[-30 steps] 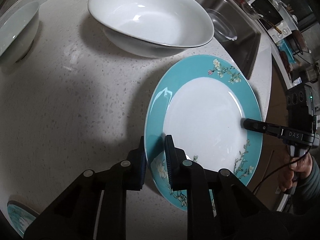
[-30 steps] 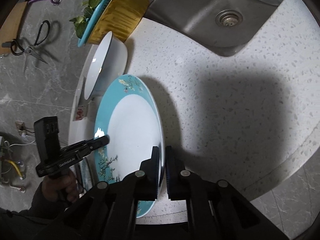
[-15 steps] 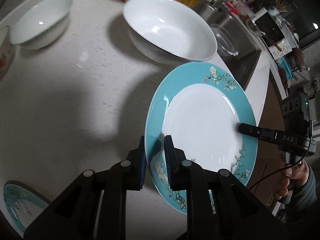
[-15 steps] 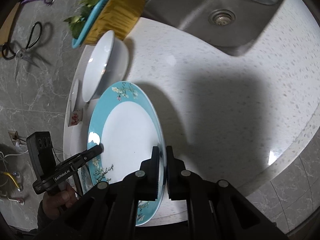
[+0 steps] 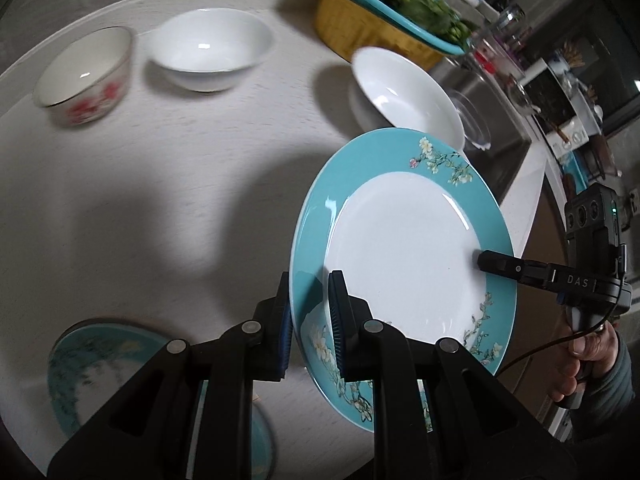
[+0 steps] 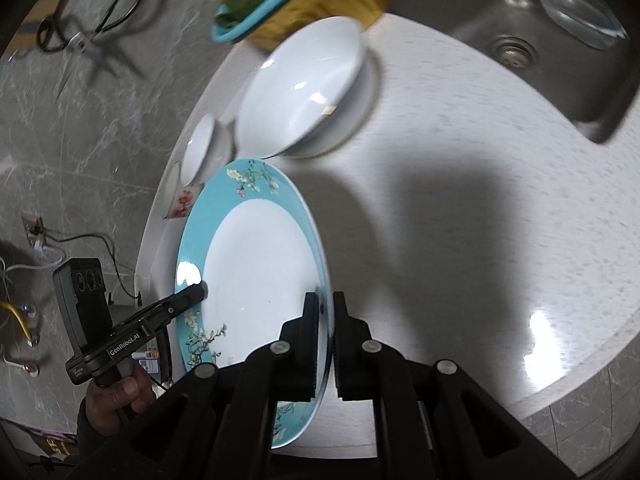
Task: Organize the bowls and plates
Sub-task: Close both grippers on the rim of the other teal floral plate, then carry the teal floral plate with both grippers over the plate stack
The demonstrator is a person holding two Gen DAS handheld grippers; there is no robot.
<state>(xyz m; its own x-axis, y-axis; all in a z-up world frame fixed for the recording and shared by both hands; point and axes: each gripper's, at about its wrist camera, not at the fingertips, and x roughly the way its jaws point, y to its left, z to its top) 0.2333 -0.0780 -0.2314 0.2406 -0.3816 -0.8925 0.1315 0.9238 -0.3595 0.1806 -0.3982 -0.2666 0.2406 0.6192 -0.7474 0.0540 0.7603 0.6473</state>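
A teal-rimmed plate with a white centre and flower sprigs [image 5: 400, 248] is held tilted above the counter by both grippers. My left gripper [image 5: 310, 300] is shut on its near rim. My right gripper [image 6: 325, 312] is shut on the opposite rim; its finger also shows in the left wrist view [image 5: 500, 264]. The plate also shows in the right wrist view [image 6: 256, 264]. A second teal plate [image 5: 92, 364] lies on the counter at lower left. A large white bowl [image 5: 404, 92], a smaller white bowl [image 5: 208, 48] and a red-flowered bowl [image 5: 84, 76] stand beyond.
A yellow basket under a teal colander of greens [image 5: 380, 28] stands at the back. A steel sink [image 6: 560, 40] with a glass lid [image 6: 576, 8] lies right of the counter. The counter edge [image 6: 580, 364] runs close on the right. Scissors [image 6: 92, 32] lie on the floor.
Both grippers have carried the plate higher and toward the left side of the counter. The small bowls and the second teal plate have come into view.
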